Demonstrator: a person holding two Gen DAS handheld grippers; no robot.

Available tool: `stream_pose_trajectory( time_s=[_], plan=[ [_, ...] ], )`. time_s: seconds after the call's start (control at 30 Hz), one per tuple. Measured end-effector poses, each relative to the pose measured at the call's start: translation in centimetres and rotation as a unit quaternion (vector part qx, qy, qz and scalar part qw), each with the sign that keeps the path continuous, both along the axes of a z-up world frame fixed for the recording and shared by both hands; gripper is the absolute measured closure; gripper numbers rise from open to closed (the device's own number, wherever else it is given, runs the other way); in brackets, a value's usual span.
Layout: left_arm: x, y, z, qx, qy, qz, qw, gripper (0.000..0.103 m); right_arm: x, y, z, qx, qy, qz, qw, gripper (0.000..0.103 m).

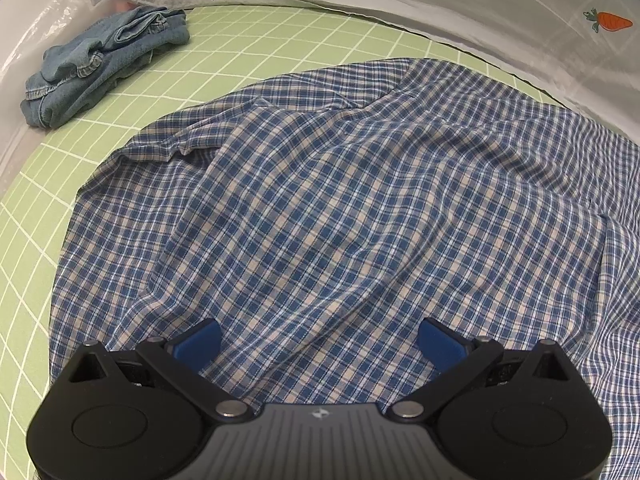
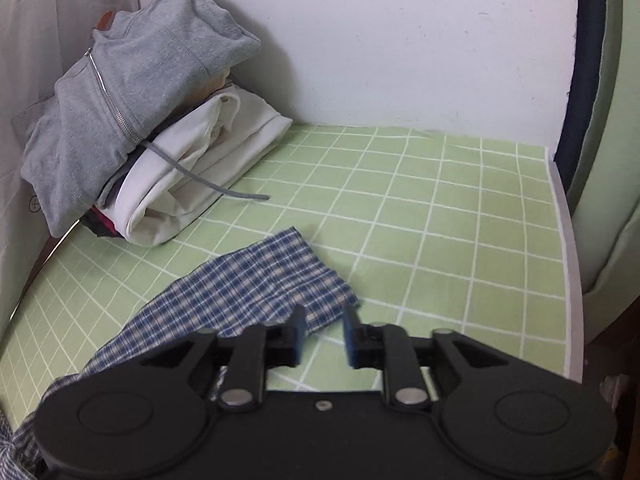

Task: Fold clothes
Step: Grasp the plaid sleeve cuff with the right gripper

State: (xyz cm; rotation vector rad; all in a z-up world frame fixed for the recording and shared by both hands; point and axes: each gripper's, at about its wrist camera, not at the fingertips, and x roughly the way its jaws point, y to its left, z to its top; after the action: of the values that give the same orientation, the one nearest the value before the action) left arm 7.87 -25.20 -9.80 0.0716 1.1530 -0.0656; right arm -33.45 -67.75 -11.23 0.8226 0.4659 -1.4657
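Observation:
A blue and cream plaid shirt (image 1: 360, 208) lies spread and wrinkled over the green grid sheet (image 1: 36, 216). My left gripper (image 1: 322, 338) hovers over its near part, jaws wide apart, nothing between the blue pads (image 1: 202, 340). In the right wrist view one plaid sleeve (image 2: 256, 284) stretches across the green sheet (image 2: 440, 240), its end toward the far right. My right gripper (image 2: 325, 334) stands open just over the sleeve's near edge. The pads are apart and do not press on the cloth.
A crumpled denim garment (image 1: 108, 60) lies at the far left corner. A grey zip hoodie (image 2: 120, 100) sits on a folded white garment (image 2: 208, 168) against the white wall (image 2: 400, 40). The sheet's white edge (image 2: 568, 240) runs down the right side.

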Motion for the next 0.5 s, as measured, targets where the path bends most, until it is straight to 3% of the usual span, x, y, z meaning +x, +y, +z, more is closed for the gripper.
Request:
stream_pose_trajectory(
  time_s=[0.03,0.1,0.2,0.4,0.5],
  plan=[
    [0.0,0.0,0.0,0.000,0.000,0.000,1.0000,0.000,0.6,-0.1,0.2,-0.005,-0.005,0.008,1.000,0.048],
    [0.0,0.0,0.0,0.000,-0.001,0.000,1.0000,0.000,2.2,-0.5,0.5,-0.010,-0.019,0.027,0.999,0.043],
    [-0.1,0.0,0.0,0.000,-0.002,0.001,1.0000,0.000,6.1,-1.5,0.7,-0.006,-0.044,0.062,0.997,0.025],
    [-0.2,0.0,-0.1,-0.001,-0.005,0.002,1.0000,0.000,14.0,-3.5,-0.3,-0.002,-0.034,0.127,0.991,0.026],
    [-0.2,0.0,-0.1,-0.001,-0.007,0.001,1.0000,0.000,15.8,-4.6,-1.6,0.024,0.026,0.074,0.997,0.026]
  ],
)
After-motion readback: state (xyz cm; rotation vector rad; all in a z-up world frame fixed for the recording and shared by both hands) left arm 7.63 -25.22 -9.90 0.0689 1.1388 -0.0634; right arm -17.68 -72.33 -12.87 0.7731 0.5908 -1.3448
